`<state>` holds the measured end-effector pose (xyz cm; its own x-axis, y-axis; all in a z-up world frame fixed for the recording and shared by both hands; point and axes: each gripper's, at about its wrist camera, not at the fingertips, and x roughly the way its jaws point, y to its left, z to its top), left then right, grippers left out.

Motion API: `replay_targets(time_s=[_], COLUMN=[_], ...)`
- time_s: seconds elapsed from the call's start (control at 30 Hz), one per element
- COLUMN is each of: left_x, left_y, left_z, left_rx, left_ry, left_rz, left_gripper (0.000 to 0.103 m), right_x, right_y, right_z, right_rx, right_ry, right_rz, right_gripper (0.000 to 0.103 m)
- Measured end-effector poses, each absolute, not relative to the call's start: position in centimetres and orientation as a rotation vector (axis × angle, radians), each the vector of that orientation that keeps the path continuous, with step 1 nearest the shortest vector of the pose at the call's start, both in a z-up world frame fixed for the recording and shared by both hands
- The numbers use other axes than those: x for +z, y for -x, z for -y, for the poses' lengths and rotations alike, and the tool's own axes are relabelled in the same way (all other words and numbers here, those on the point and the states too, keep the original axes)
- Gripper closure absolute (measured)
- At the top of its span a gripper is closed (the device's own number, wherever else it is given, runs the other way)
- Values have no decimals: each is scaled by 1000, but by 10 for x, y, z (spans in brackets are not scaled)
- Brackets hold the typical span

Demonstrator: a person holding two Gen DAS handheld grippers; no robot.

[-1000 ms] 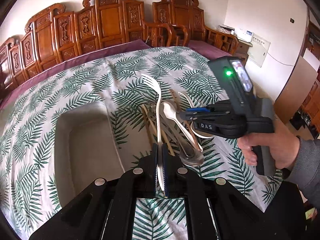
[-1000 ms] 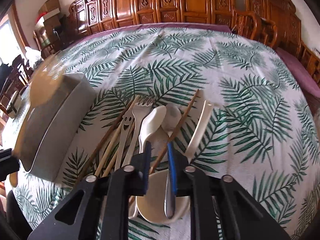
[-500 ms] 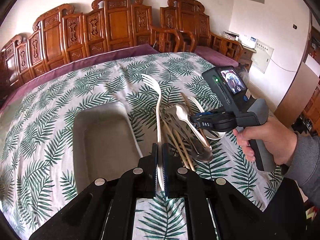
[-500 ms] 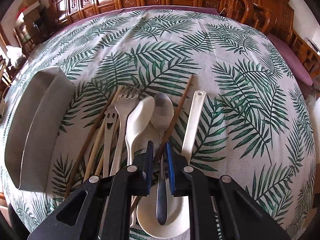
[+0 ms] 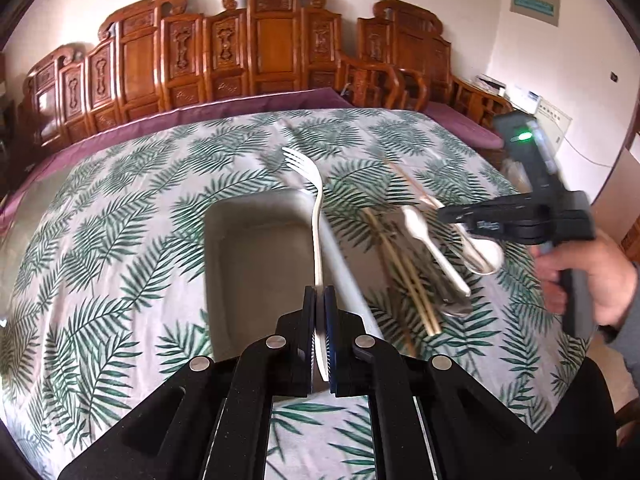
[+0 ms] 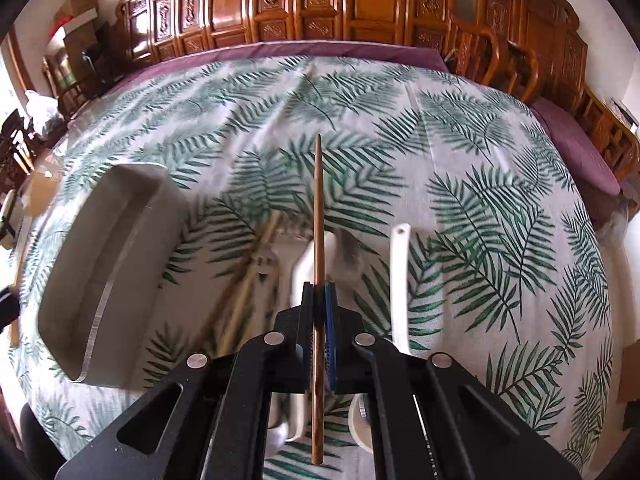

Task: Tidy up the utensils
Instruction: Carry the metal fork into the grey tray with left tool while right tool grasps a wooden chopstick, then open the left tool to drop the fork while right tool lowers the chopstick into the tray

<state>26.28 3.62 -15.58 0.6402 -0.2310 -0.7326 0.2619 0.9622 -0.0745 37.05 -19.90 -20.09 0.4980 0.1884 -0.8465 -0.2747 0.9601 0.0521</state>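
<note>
My left gripper [image 5: 319,294] is shut on a white fork [image 5: 316,208] and holds it over the right side of the grey tray [image 5: 256,264], tines pointing away. My right gripper [image 6: 319,292] is shut on a brown wooden chopstick [image 6: 318,216], lifted above the pile of utensils [image 6: 280,264]. In the left wrist view the right gripper [image 5: 452,216] hovers over the pile of spoons and chopsticks [image 5: 424,264] to the right of the tray. The tray also shows in the right wrist view [image 6: 108,272], at the left.
A leaf-print cloth [image 5: 120,208] covers the table. A white ladle-style spoon [image 6: 400,280] lies right of my right gripper. Carved wooden chairs [image 5: 256,52] line the far side. The person's hand [image 5: 592,280] holds the right gripper near the table's right edge.
My left gripper has carried the fork leftward, from over the pile to over the tray. My right gripper closed on the chopstick and lifted it off the pile.
</note>
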Motion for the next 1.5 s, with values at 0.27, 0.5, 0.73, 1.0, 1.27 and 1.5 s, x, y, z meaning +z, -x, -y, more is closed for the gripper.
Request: replay_targets(time_s=[0.27, 0.5, 0.73, 1.0, 1.27, 1.5], left_x=[-176, -194, -178, -150, -125, -120], left_y=[-285, -306, -300, -276, -259, -253], left_z=[-52, -57, -61, -84, -116, -125], left_rx=[-231, -195, -200, -164, -106, -99], left_ry=[-15, 11, 30, 12, -10, -14], left_rz=[-876, -928, -893, -849, -794, -783], left_gripper=[99, 99, 79, 73, 73, 72], right_x=[-178, -166, -165, -170, -180, -196], right_y=[-349, -339, -335, -331, -341, -343], right_z=[153, 126, 113, 80, 45, 32], right_rx=[388, 452, 480, 526, 524, 493], right_ry=[99, 94, 92, 75, 53, 50], right_rz=[-973, -956, -955, -963, -966, -981], right_gripper=[96, 96, 96, 96, 96, 96])
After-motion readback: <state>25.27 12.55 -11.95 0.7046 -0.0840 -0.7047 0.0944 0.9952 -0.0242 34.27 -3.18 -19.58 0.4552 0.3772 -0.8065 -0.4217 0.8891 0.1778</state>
